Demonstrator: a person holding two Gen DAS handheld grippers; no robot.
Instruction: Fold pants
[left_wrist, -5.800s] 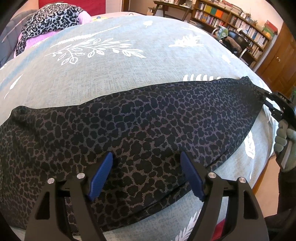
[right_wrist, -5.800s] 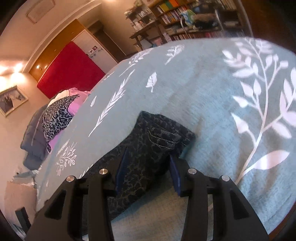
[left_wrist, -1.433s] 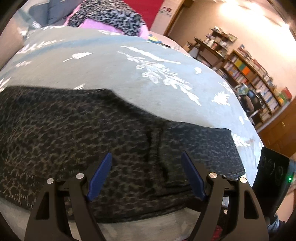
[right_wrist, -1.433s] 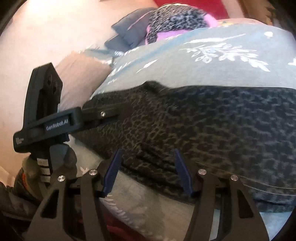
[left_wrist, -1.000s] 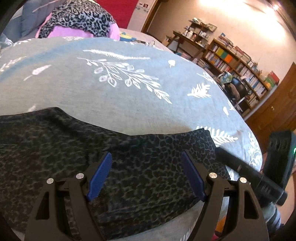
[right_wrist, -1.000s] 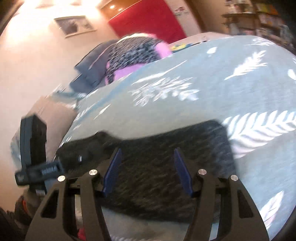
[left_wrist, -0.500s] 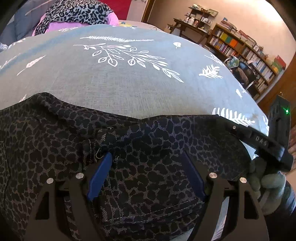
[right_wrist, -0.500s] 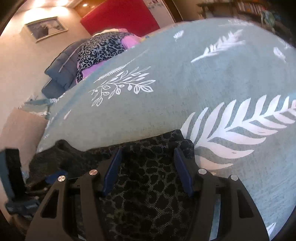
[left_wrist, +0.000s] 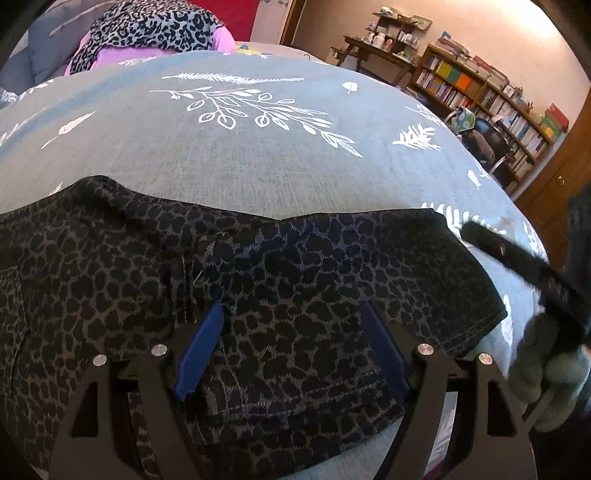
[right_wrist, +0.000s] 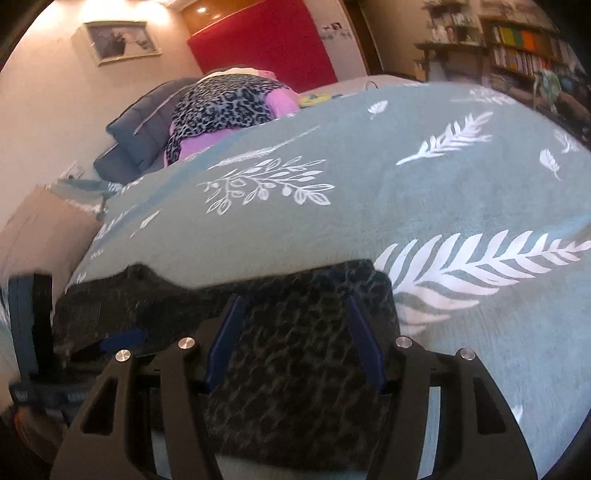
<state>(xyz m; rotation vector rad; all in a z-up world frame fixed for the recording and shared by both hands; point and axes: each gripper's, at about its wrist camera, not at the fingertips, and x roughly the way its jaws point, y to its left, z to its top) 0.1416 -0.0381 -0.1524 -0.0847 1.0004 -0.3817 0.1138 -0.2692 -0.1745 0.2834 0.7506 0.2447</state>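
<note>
Blue pads on both sets of jaws, and both stand wide with nothing pinched. The left gripper (left_wrist: 291, 347) hangs right over the pants (left_wrist: 258, 295), cloth showing between its pads but not clamped. Same story for the right gripper (right_wrist: 293, 343) over the pants' other end (right_wrist: 306, 354).

Progress-wise, I'd say the fold is well underway. The pants lie flat on the bed (left_wrist: 258, 155), near its front edge, and I can see one layer lying over another, with a stitched hem running across around 6 o'clock in the left view. The bundle already looks fairly short and its right corner at 3 o'clock sits square. What's left looks like maybe one more fold, or just smoothing. Hard to call.

Containers: none in sight. Closest thing is the bookshelf (left_wrist: 491, 99) at 2 o'clock, packed with books. A pile of clothes (right_wrist: 225, 103) sits at 11 o'clock on the far end of the bed.
</note>
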